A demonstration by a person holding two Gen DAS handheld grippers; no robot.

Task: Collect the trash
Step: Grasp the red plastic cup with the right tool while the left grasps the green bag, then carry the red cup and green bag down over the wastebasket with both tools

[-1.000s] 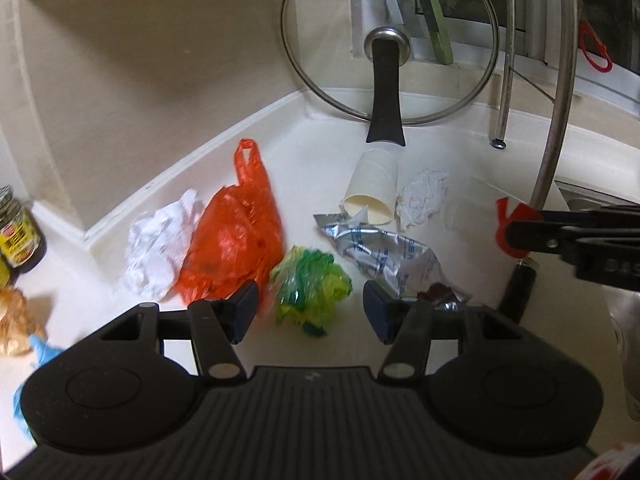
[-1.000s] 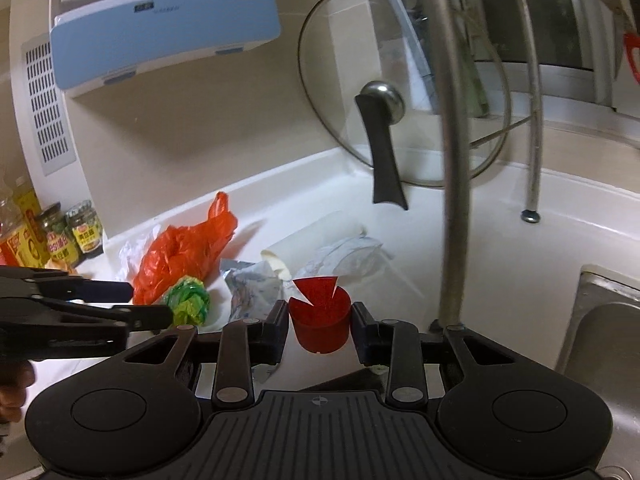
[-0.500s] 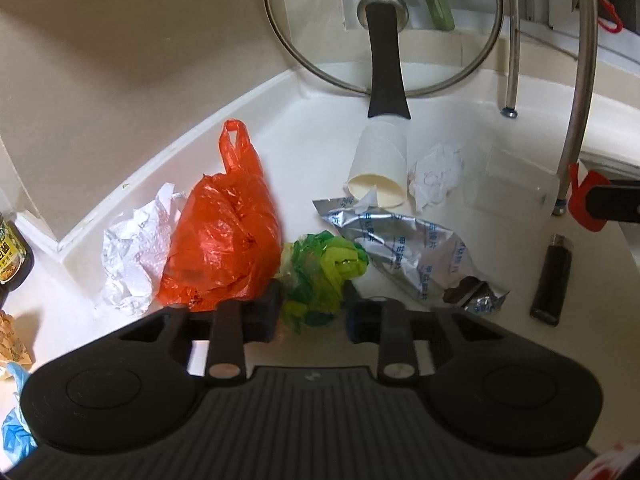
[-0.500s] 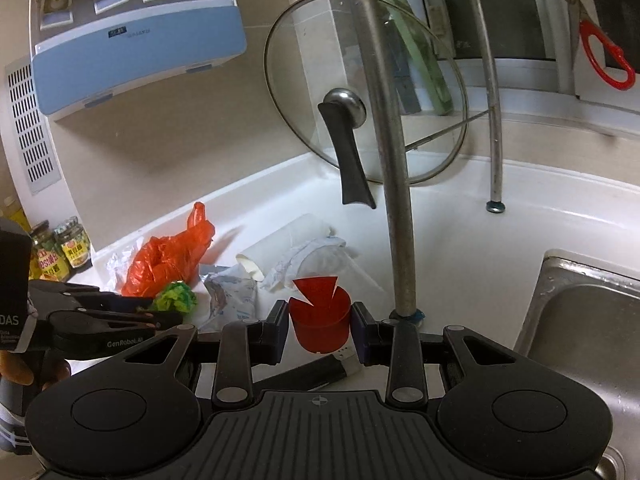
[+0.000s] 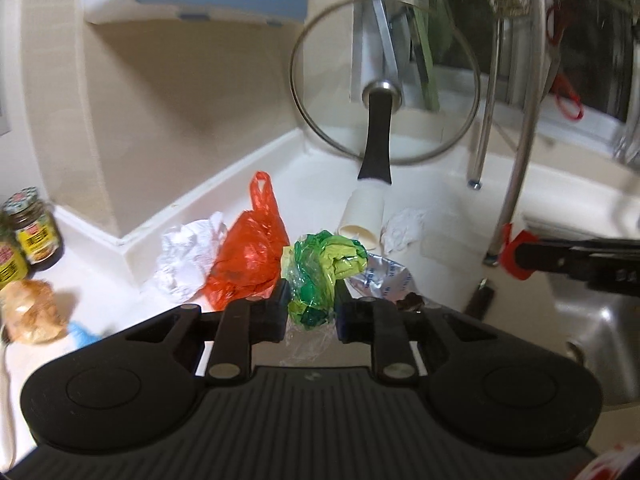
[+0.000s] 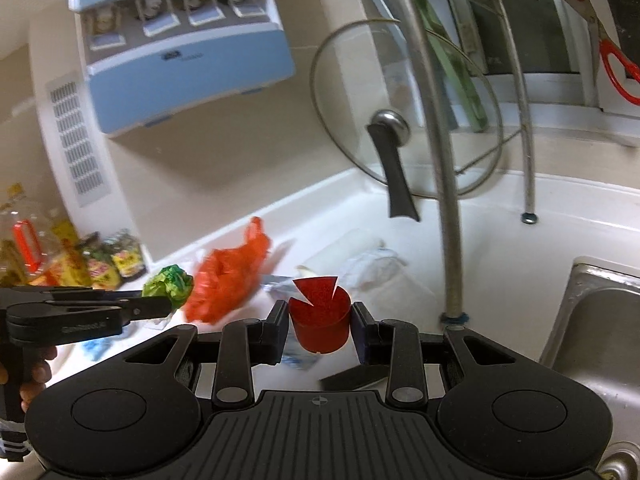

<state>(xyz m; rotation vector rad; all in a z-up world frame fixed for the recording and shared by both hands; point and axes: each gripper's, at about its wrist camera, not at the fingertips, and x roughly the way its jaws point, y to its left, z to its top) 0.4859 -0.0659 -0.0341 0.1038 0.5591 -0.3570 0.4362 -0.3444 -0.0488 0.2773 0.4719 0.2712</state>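
Now left gripper [image 5: 312, 312] closing, pinching green wrapper [image 5: 324, 276]; right gripper [image 6: 319, 330] w/ red cup [image 6: 319, 322] clamped; orange bag [image 5: 250, 260] at 10 o'clock.

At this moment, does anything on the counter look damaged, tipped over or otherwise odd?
Yes. The small red cup held in the right gripper has a jagged, cut rim. A white paper cup lies on its side below the glass lid, which is propped upright in the corner rather than stored. The other litter is simply crumpled.
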